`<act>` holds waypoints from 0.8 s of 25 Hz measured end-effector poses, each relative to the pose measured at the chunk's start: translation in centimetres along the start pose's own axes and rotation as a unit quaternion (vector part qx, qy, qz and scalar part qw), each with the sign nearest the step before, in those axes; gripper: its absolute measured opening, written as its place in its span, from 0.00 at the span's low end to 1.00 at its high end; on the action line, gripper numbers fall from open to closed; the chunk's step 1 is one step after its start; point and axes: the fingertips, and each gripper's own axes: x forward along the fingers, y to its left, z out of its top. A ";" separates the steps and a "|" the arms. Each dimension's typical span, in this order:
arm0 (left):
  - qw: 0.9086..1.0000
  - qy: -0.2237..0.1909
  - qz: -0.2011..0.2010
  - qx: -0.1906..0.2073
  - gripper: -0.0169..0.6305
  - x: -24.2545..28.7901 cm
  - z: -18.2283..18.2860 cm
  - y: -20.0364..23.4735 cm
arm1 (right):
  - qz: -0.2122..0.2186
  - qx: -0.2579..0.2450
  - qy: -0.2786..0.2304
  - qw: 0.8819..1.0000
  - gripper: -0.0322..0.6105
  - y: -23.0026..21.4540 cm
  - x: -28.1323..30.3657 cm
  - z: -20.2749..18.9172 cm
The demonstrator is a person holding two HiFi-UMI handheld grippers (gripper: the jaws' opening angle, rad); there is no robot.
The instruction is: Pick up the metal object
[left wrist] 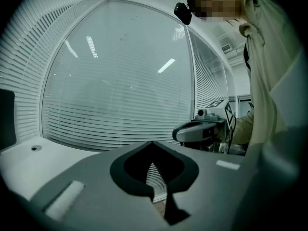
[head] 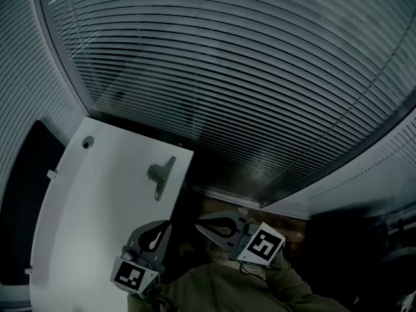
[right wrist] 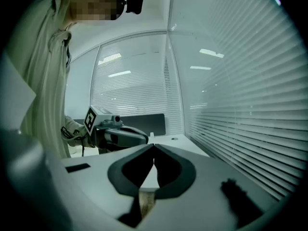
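Lying flat on the white table (head: 78, 200), near its right edge: a dark metal object (head: 161, 174), untouched. For a clean lift: open the jaws first, reach forward, straddle the narrow stem, close firmly, raise straight. Held low near the body, pointing forward, well short of it: left gripper (head: 166, 225) and right gripper (head: 197, 227), jaws closed, empty.

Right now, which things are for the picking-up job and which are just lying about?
For the job:
small dark metal object, lying on the white table
left gripper, shut and empty
right gripper, shut and empty

Just lying about:
round grey hole in the tabletop
grey slatted window blinds
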 end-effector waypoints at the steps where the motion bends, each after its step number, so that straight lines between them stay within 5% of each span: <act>1: 1.000 -0.001 -0.001 -0.003 0.04 0.2 0.0 0.7 | 0.002 0.002 0.004 1.000 0.06 -0.4 0.7 0.0; 17: 0.997 0.040 0.029 -0.054 0.04 3.7 -3.5 8.5 | 0.026 0.049 0.046 0.997 0.06 -5.1 6.8 -2.6; 20: 0.995 0.040 0.047 -0.073 0.13 5.2 -4.1 10.4 | 0.031 0.052 0.057 0.997 0.06 -6.5 7.3 -3.6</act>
